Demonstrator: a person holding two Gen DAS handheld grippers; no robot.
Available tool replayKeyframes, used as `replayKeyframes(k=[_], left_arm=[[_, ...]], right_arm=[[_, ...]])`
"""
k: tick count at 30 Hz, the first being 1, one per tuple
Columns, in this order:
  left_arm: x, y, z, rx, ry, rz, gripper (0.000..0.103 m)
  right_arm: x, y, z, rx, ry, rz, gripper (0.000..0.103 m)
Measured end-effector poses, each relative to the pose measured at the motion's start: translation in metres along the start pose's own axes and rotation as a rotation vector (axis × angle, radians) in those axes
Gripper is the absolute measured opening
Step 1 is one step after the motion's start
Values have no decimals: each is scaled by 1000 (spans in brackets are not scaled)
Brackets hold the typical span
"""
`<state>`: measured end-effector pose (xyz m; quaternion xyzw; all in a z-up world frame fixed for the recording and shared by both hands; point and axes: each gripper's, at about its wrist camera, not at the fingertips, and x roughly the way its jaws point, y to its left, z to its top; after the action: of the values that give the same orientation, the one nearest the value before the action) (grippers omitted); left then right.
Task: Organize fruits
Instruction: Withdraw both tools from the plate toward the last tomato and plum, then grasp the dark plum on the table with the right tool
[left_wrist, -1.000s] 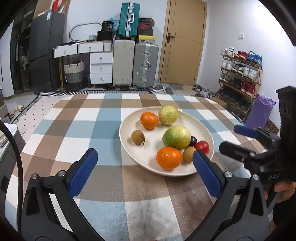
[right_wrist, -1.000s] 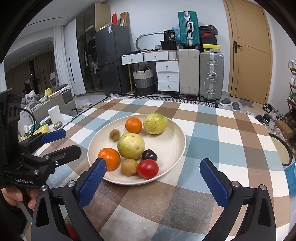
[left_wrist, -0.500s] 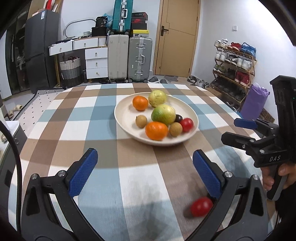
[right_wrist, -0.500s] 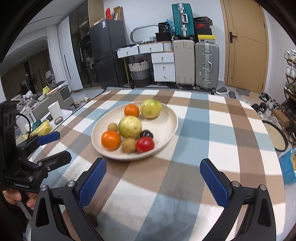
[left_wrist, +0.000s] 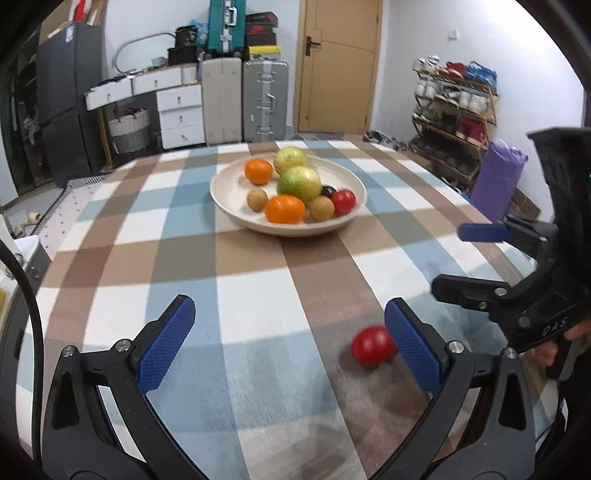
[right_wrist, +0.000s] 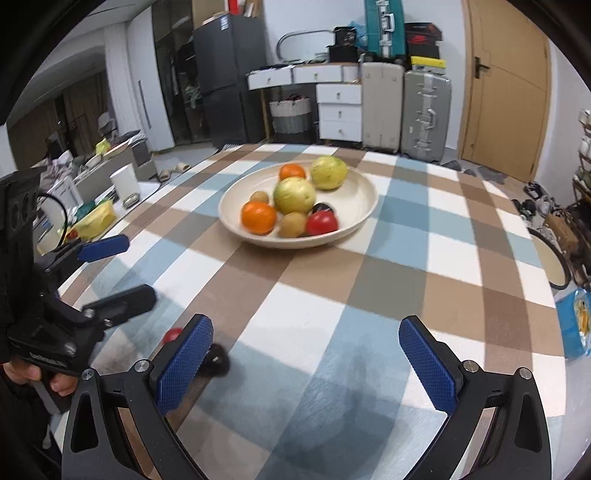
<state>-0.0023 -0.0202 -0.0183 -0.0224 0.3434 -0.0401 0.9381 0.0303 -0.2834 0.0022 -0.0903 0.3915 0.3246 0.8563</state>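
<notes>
One loose tomato (left_wrist: 372, 346) beside my left hand-held gripper (left_wrist: 291, 343), jaws spread, empty; careless closing may roll it off the desk (left_wrist: 258, 266).

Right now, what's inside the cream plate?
The plate holds two oranges, two yellow-green fruits, two small brown fruits, a red tomato and a dark fruit, mostly hidden. Anything under the pile is covered.
</notes>
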Motion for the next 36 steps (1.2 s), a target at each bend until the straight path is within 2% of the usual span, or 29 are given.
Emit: replayKeyframes(k=[9, 15, 20, 26, 28, 32, 34, 36], left_arm=[[-1, 4, -4, -24, 22, -34, 103], [3, 12, -3, -63, 39, -37, 103], [4, 13, -3, -65, 43, -38, 103], [11, 9, -6, -39, 85, -65, 103], [13, 9, -6, -41, 95, -65, 103], [15, 12, -7, -63, 102, -67, 103], [16, 13, -7, -70, 107, -75, 103], [16, 13, -7, -74, 113, -83, 103]], right_arm=[[15, 22, -9, -122, 95, 33, 103], [27, 31, -16, -156, 139, 17, 103], [34, 32, -18, -165, 155, -32, 103], [37, 34, -18, -166, 154, -23, 102], [37, 36, -17, -171, 148, -10, 97], [36, 37, -17, -168, 144, 48, 76], [35, 39, -16, -172, 136, 55, 71], [35, 41, -16, -176, 130, 66, 62]])
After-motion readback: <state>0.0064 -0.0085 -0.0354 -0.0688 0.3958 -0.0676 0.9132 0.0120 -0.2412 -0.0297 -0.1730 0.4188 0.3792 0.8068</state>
